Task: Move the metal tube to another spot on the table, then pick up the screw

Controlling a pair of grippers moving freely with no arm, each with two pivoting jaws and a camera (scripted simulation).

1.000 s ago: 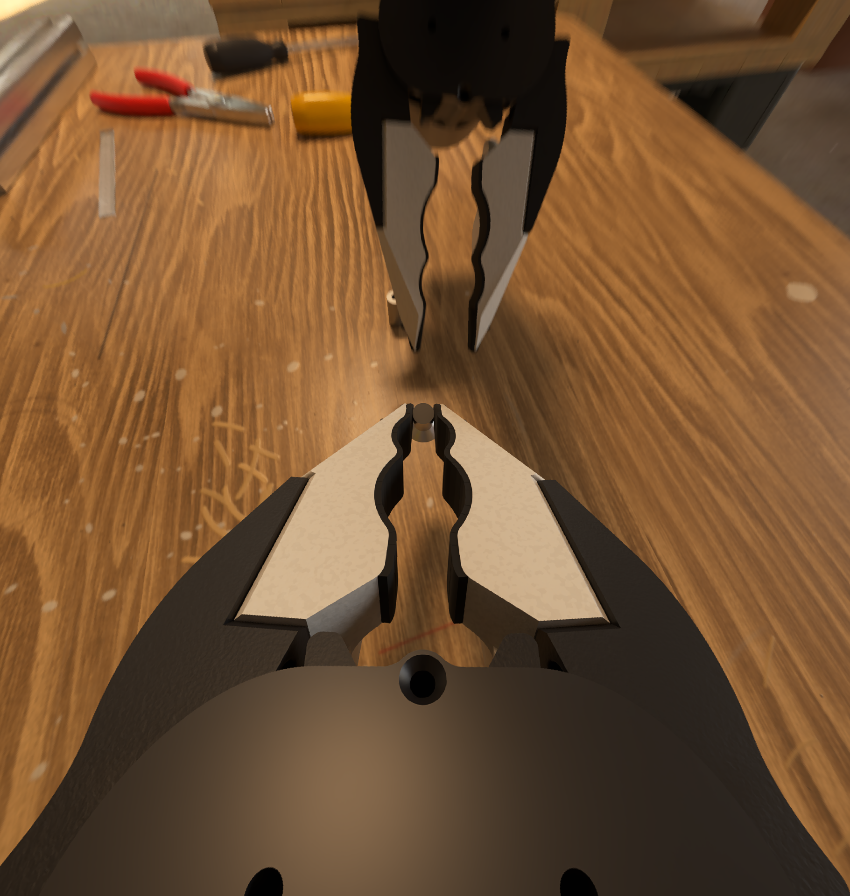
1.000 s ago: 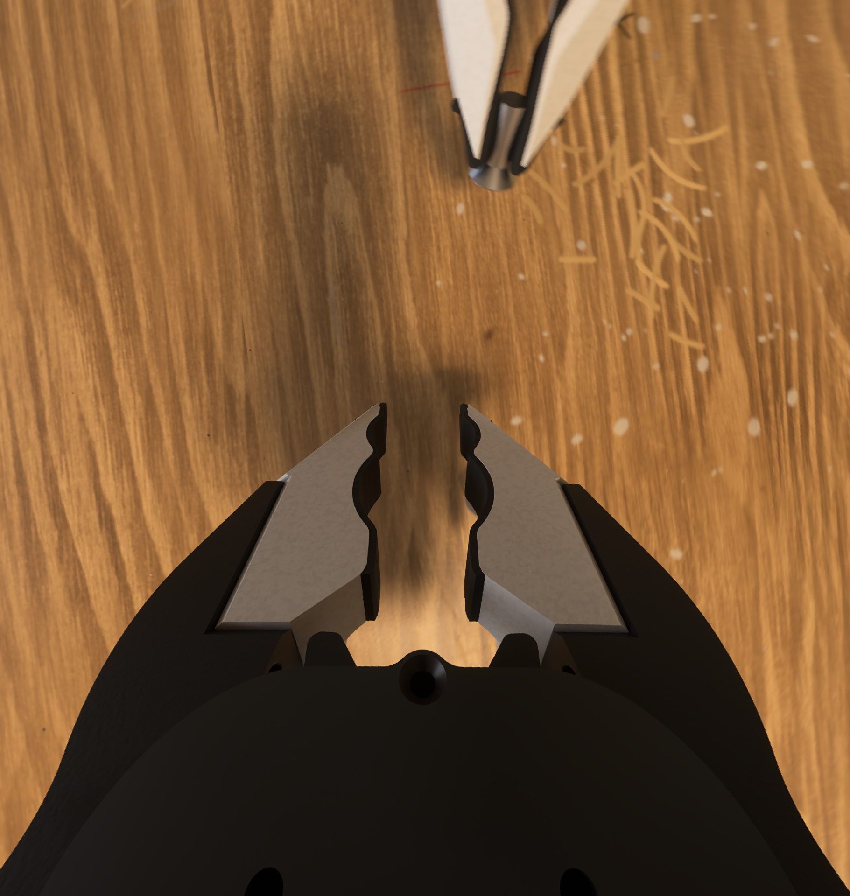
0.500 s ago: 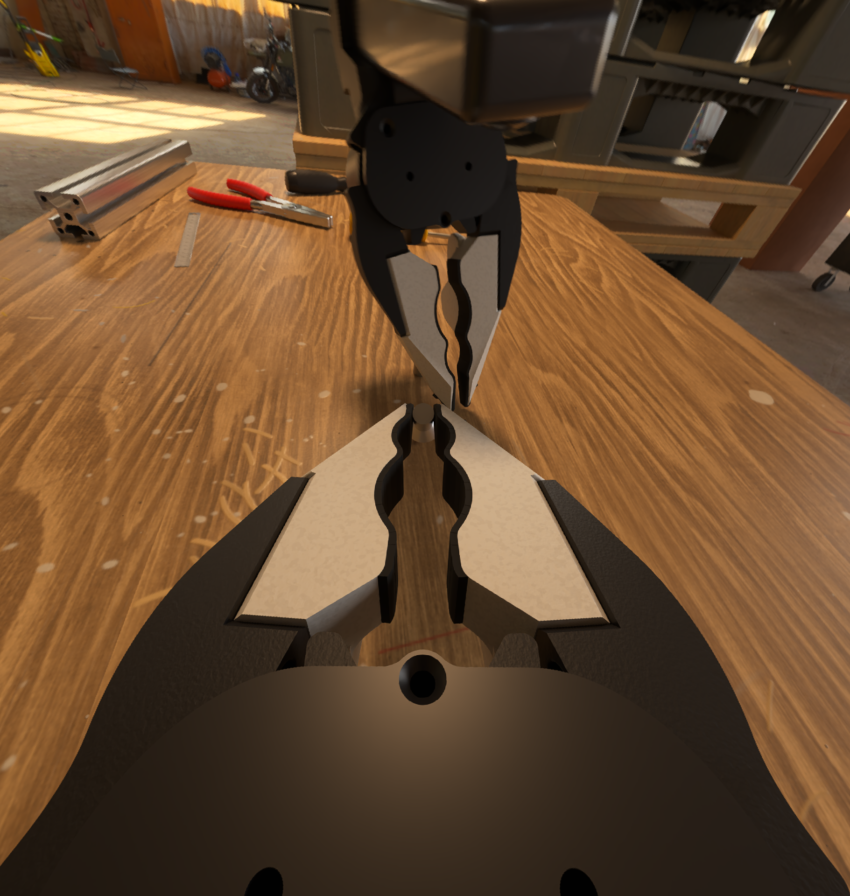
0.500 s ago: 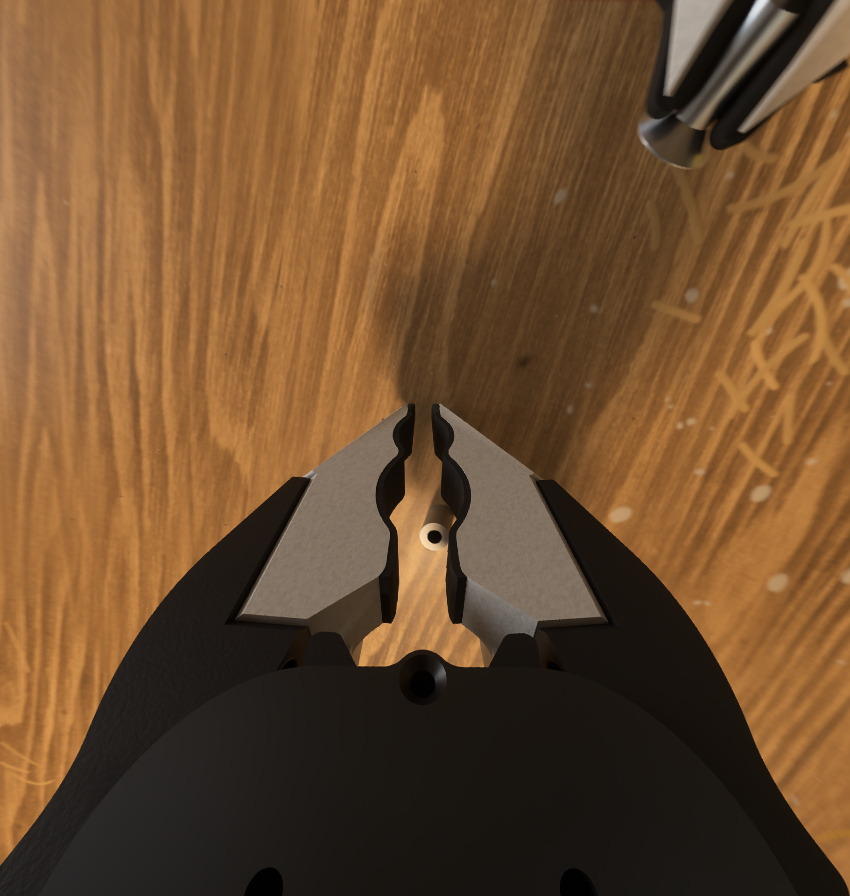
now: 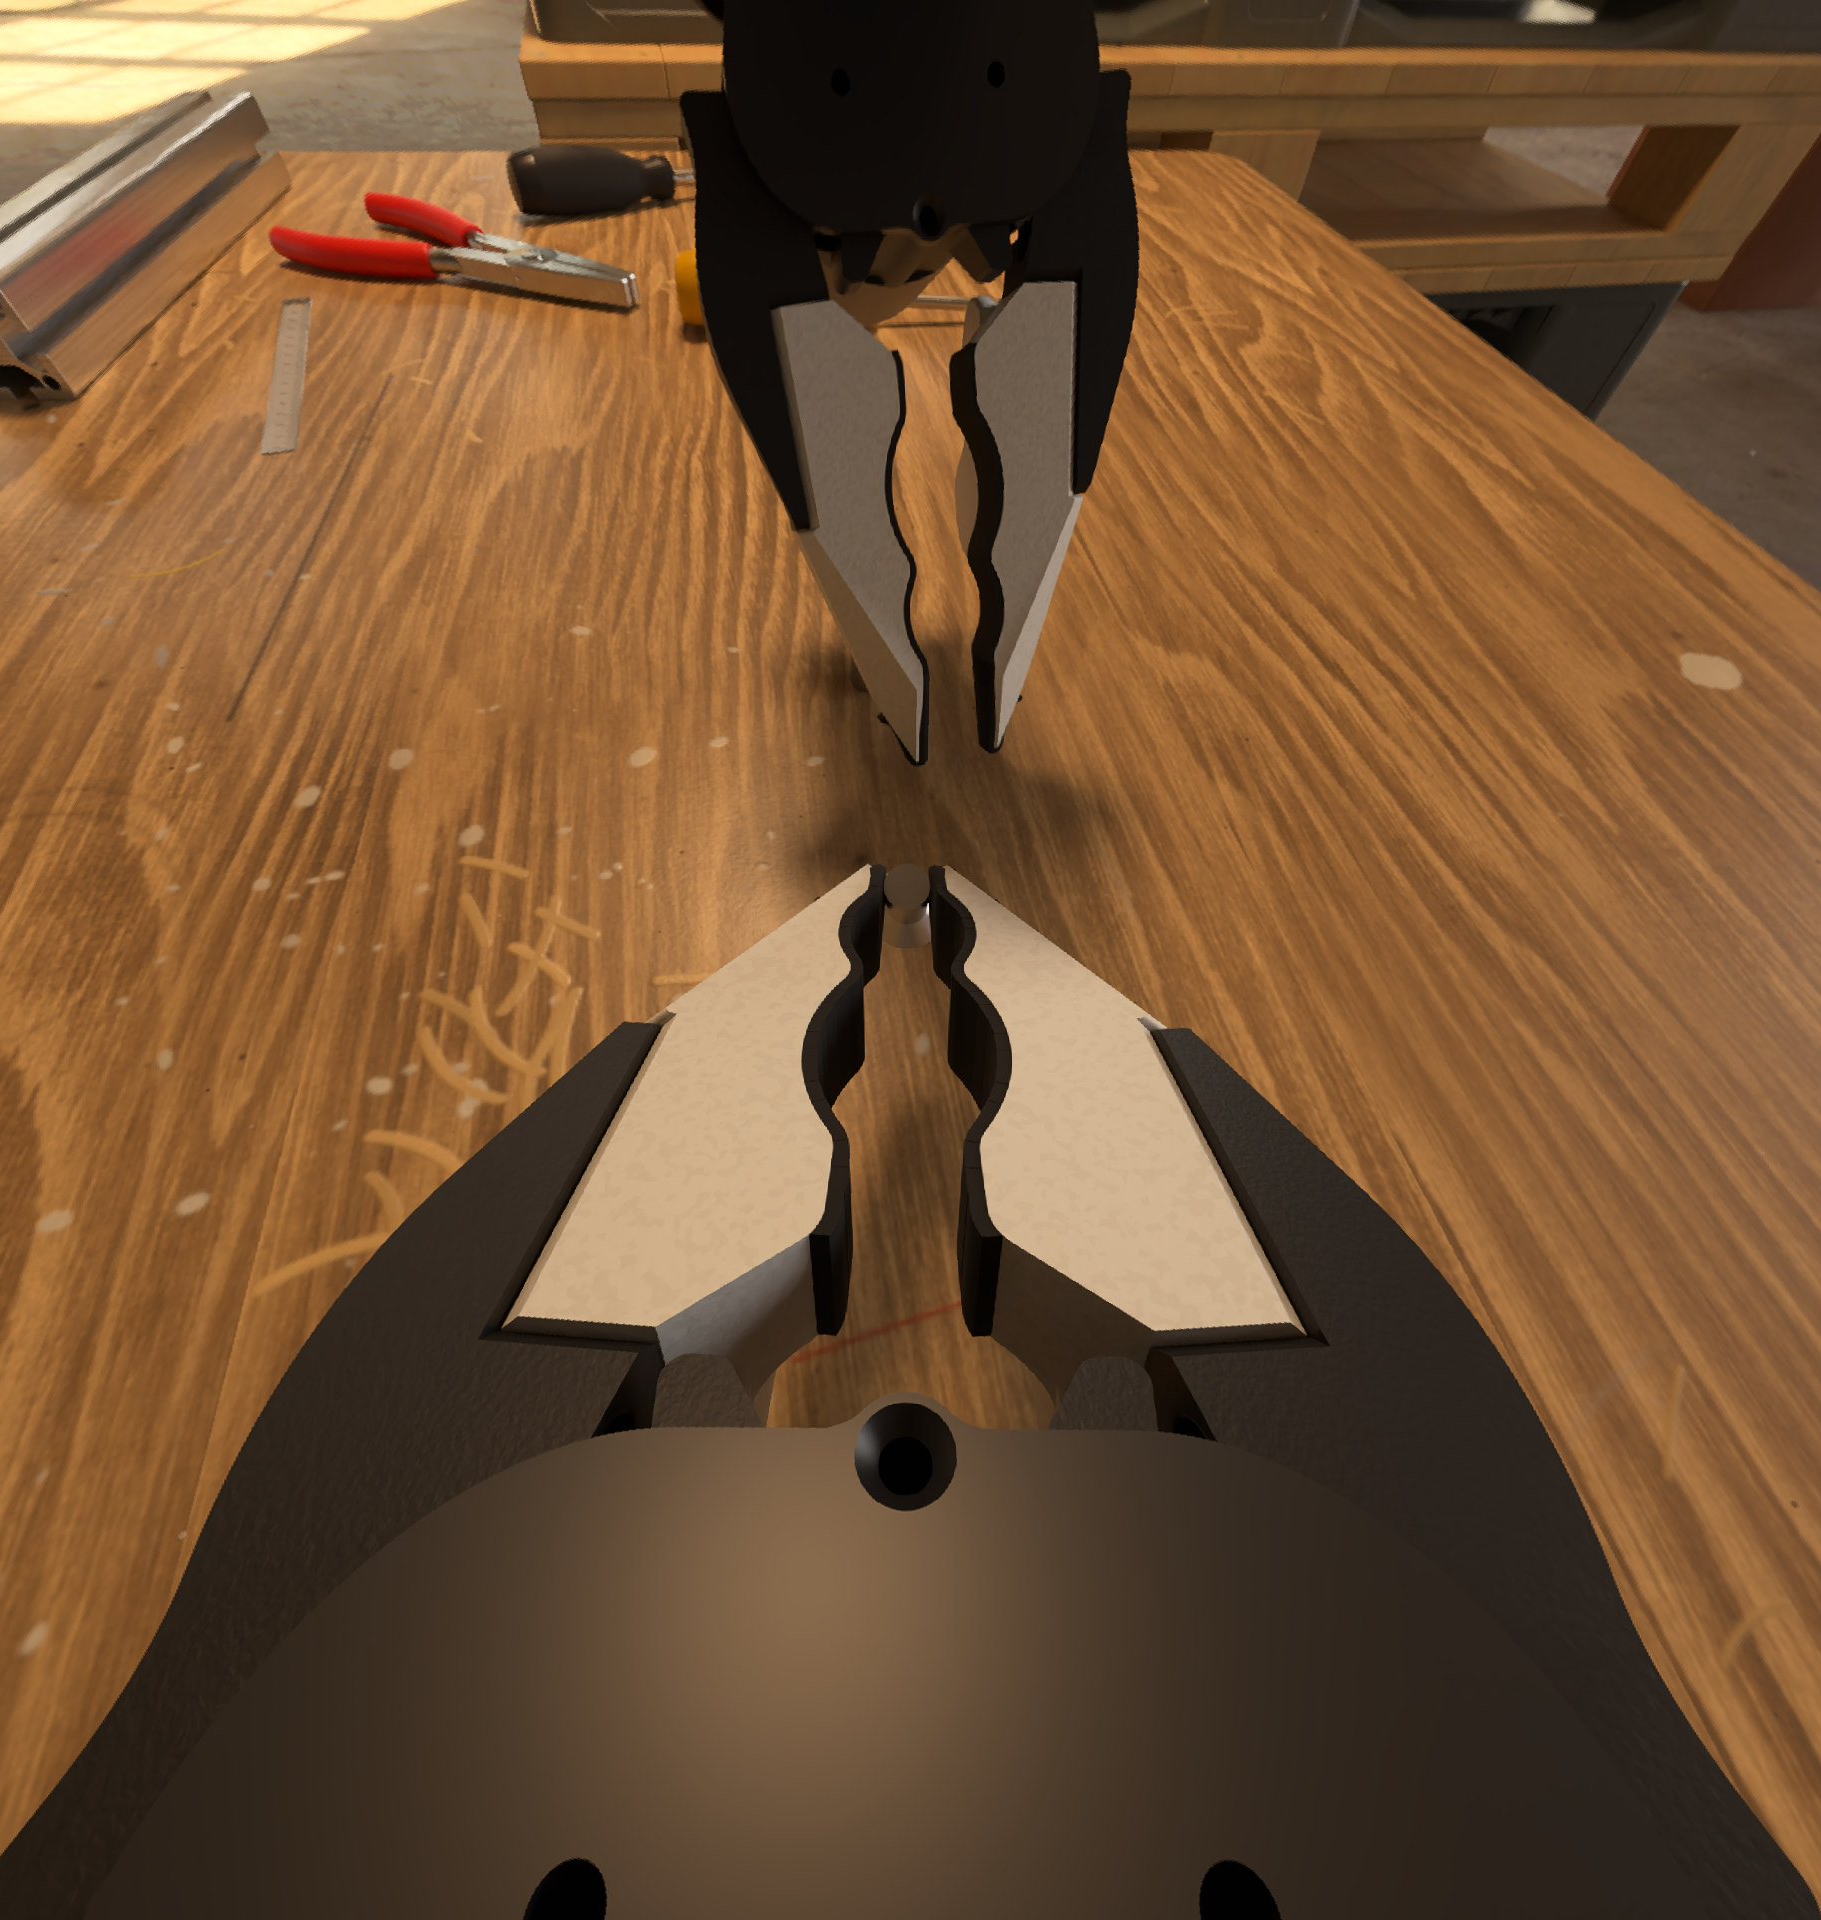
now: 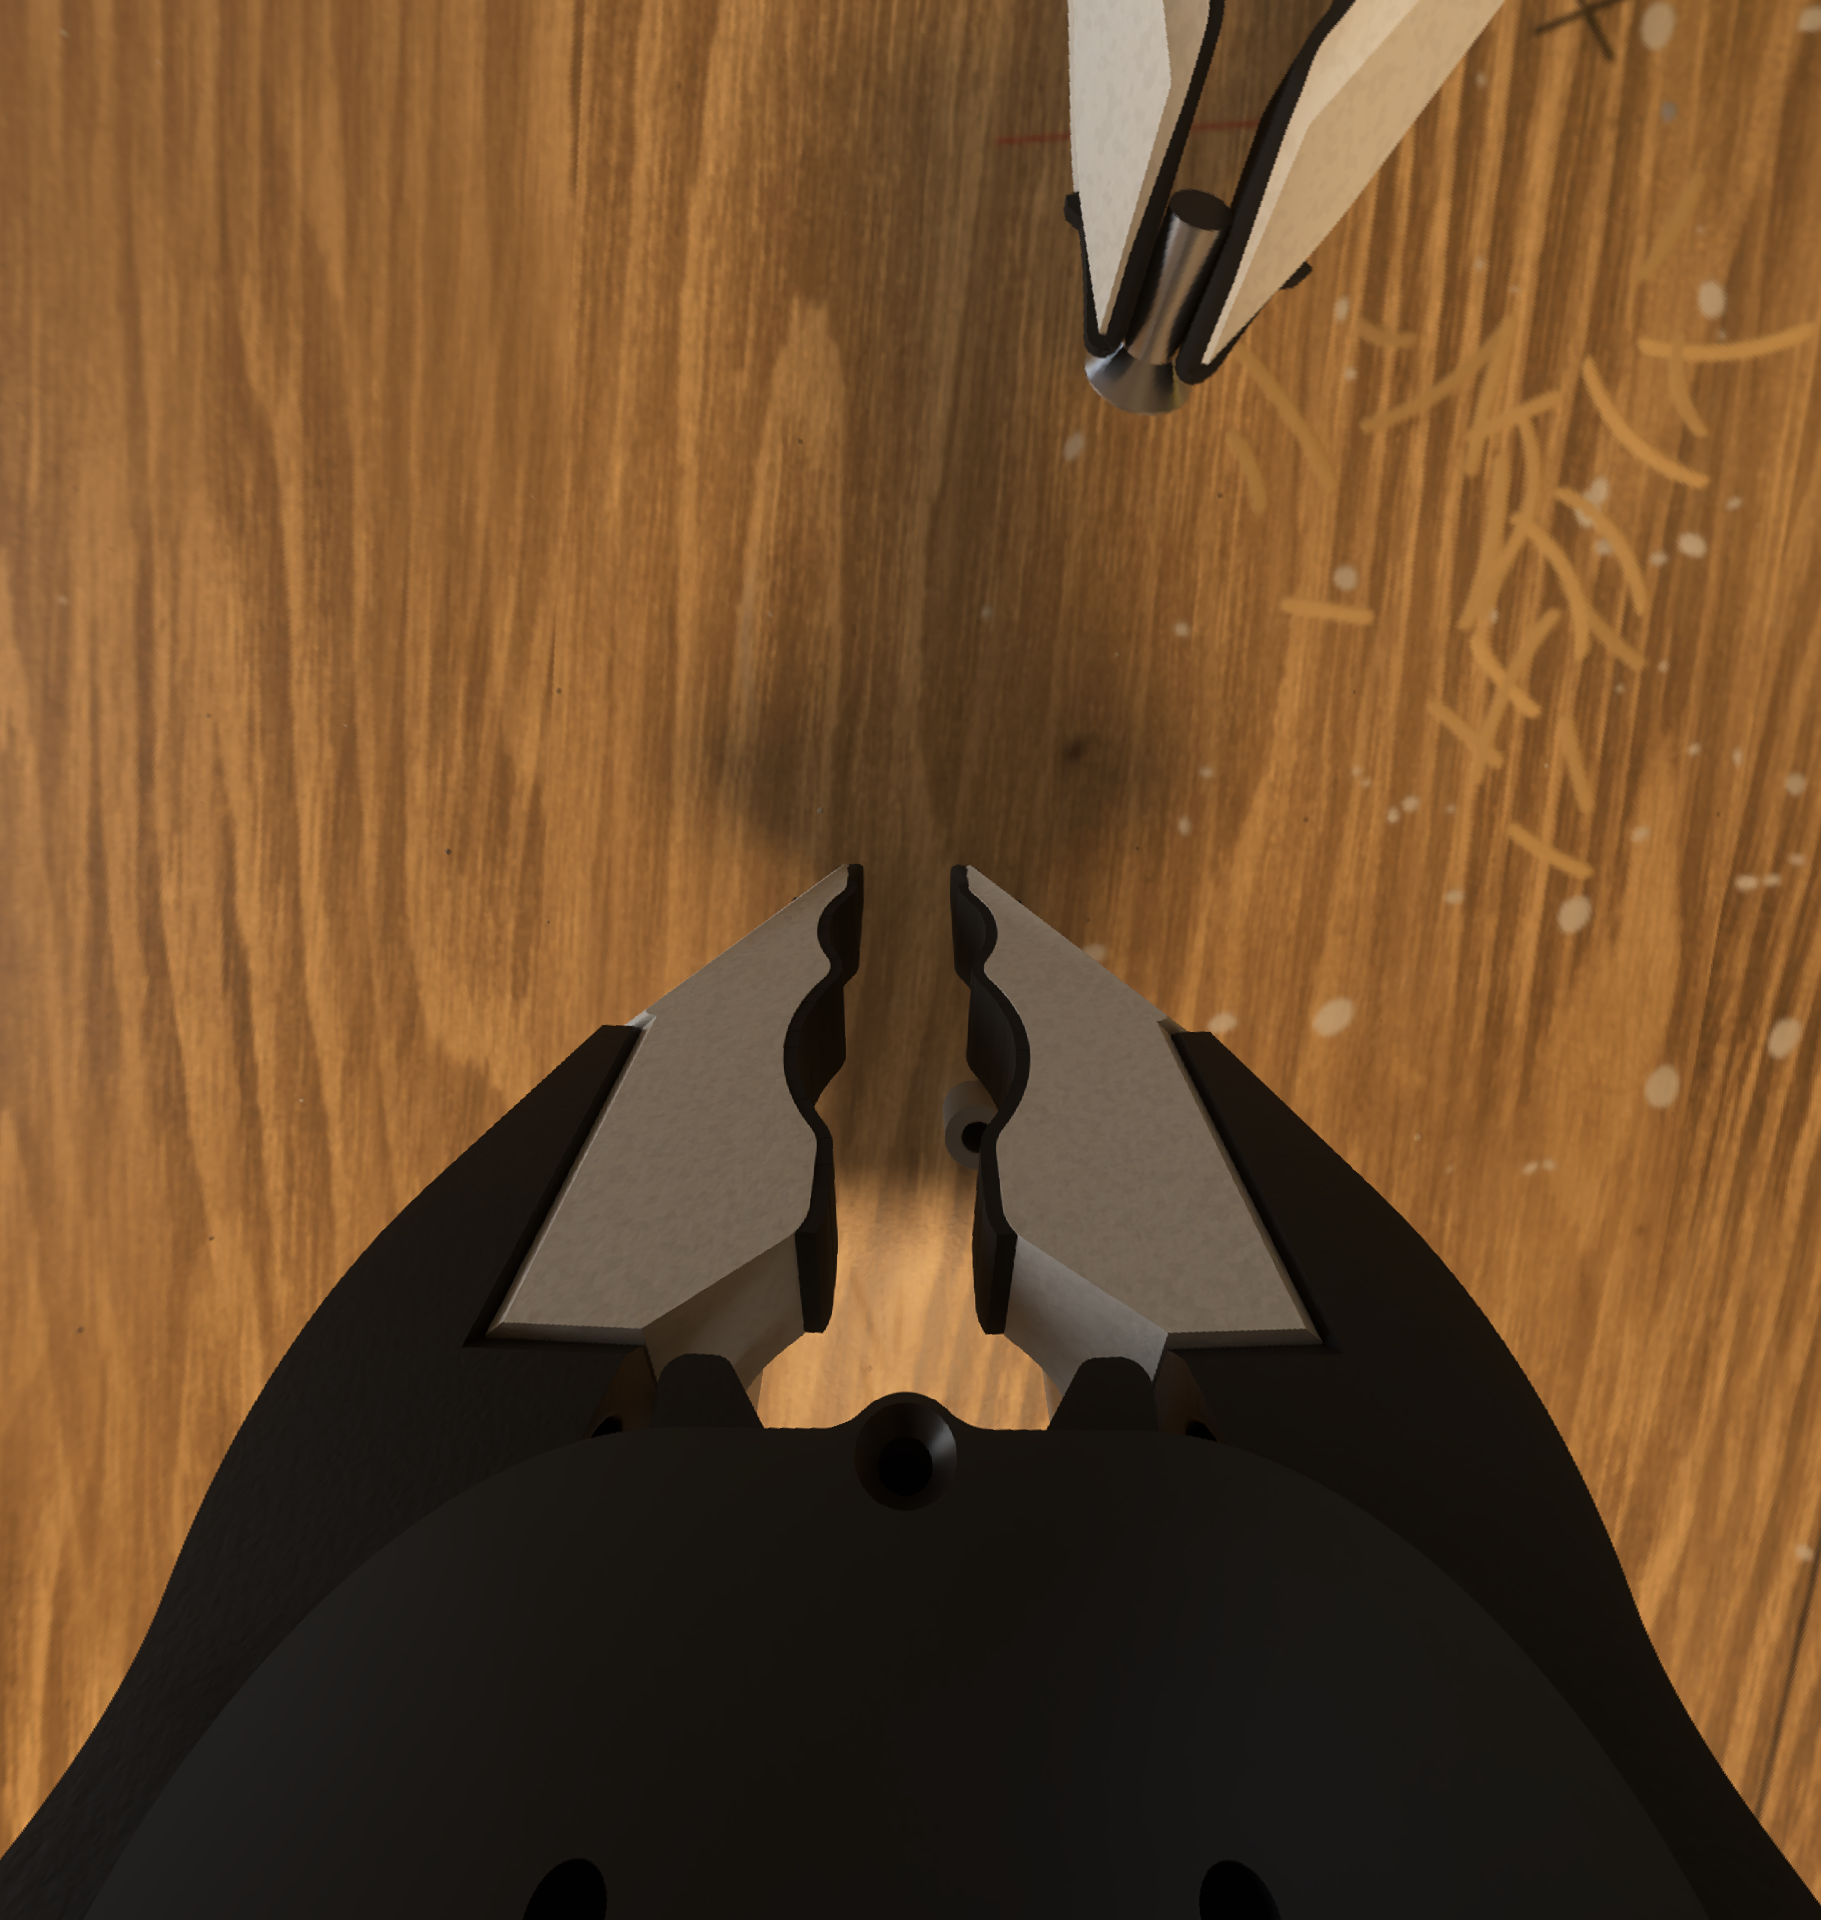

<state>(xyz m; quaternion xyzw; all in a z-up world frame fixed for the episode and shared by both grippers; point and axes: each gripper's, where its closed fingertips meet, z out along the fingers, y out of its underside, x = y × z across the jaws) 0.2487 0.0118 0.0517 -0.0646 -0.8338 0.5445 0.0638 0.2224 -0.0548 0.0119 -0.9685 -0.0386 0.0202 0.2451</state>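
Note:
My left gripper (image 5: 906,878) is shut on the screw (image 5: 906,902), a short grey metal pin with a flared head, and holds it above the wooden table (image 5: 366,727). The right wrist view shows the screw (image 6: 1171,281) clamped between the left gripper's fingertips (image 6: 1145,348), head down. My right gripper (image 6: 906,878) points down at the table with its jaws a little apart and empty. The metal tube (image 6: 963,1127), small and pale, lies on the table under it, partly hidden by the right finger. In the left wrist view the right gripper (image 5: 953,743) hangs just beyond my left fingertips.
At the far left of the table lie an aluminium profile (image 5: 106,260), a steel ruler (image 5: 288,374), red-handled pliers (image 5: 449,249), a black-handled screwdriver (image 5: 584,177) and a yellow handle (image 5: 688,286). The table's edge runs along the right. A wooden bench (image 5: 1457,156) stands behind.
The right gripper's jaws, nearly shut half a second ago, have parted a little; the tube now sits beside its right finger. The left gripper still holds the screw.

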